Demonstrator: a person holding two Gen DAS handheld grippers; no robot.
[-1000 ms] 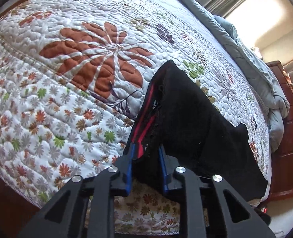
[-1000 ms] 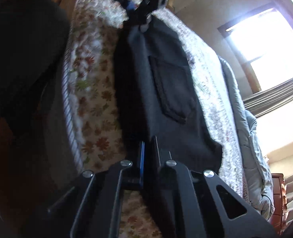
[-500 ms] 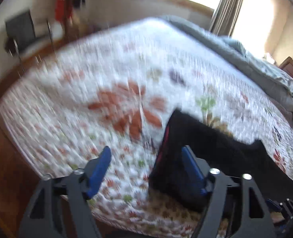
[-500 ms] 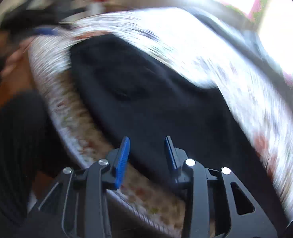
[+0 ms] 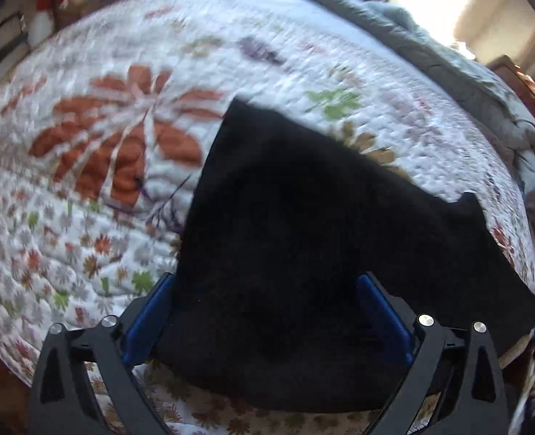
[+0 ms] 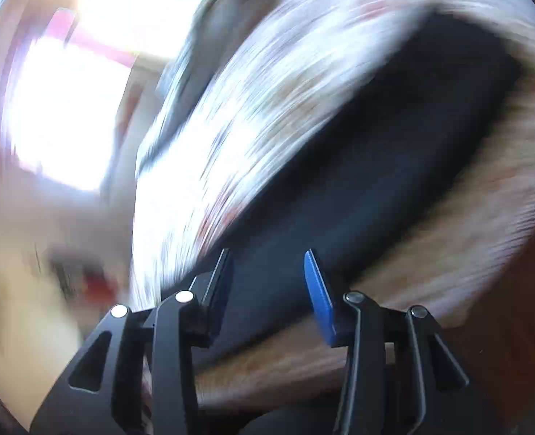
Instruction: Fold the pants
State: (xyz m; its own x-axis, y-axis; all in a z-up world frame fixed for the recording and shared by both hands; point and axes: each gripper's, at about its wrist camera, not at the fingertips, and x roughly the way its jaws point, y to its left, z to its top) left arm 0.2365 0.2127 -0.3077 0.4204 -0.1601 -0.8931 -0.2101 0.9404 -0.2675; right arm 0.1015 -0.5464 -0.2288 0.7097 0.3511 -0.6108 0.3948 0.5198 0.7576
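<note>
Both hand-held grippers [image 5: 267, 311] [image 6: 267, 282] now wide above pants [image 5: 322, 235].

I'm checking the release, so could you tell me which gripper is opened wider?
The left gripper: its blue pads stand far apart over the black pants, while the right gripper shows a narrower gap.

Motion blur smeared the right wrist view, so the quilt [image 6: 238, 137] pattern and the window [image 6: 86, 83] at upper left were unreadable.
</note>
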